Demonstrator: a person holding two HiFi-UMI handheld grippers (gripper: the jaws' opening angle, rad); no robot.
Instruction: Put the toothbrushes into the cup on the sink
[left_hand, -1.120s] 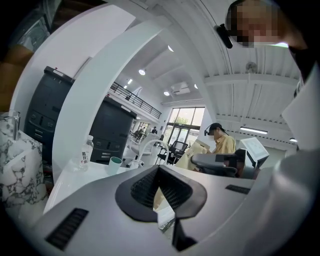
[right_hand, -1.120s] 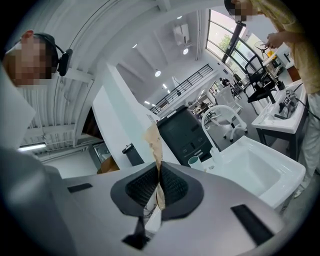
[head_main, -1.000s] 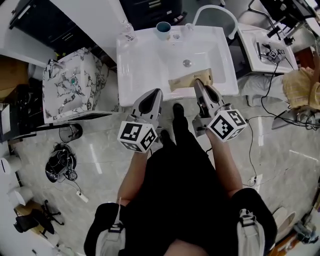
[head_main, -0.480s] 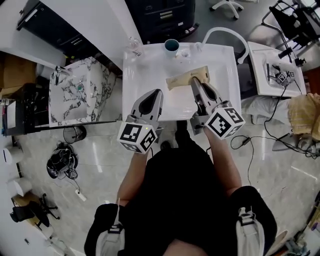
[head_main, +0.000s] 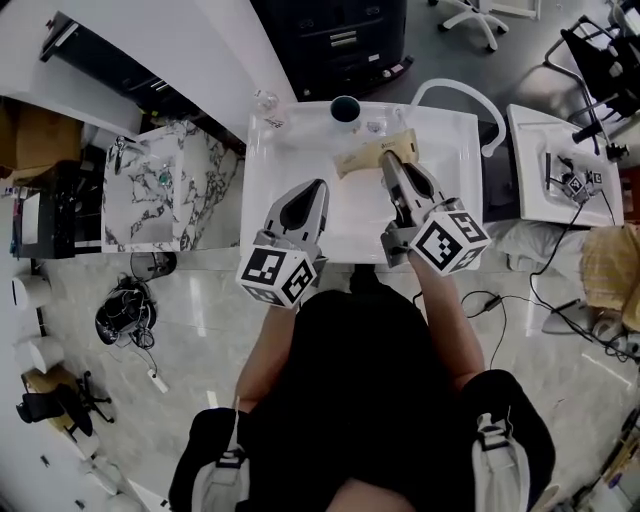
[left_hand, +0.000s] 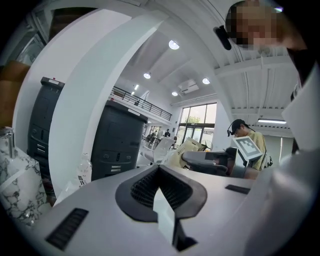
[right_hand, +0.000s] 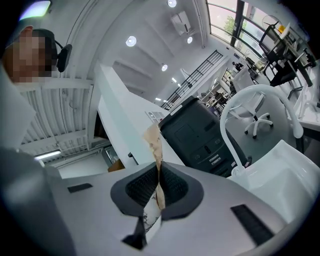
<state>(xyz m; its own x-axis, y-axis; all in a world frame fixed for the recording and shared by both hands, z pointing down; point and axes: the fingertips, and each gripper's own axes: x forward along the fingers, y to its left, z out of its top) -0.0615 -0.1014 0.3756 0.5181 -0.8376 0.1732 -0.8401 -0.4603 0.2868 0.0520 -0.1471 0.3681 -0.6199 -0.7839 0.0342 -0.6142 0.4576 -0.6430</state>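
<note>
While right gripper (head_main: 391, 161) pinches tan packet (head_main: 360, 160) | cup (head_main: 345, 108) on sink (head_main: 264, 180), contents unclear

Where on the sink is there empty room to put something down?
The sink is bare on its left side, between its left rim and the brown paper packet held in the right hand-held gripper. The back ledge is more crowded, with the cup and a clear bottle.

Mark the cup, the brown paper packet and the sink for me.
cup (head_main: 346, 108): head view, on its dark open top.
brown paper packet (head_main: 358, 160): head view, on its free left end.
sink (head_main: 288, 150): head view, on the bare white basin at its left side.
</note>
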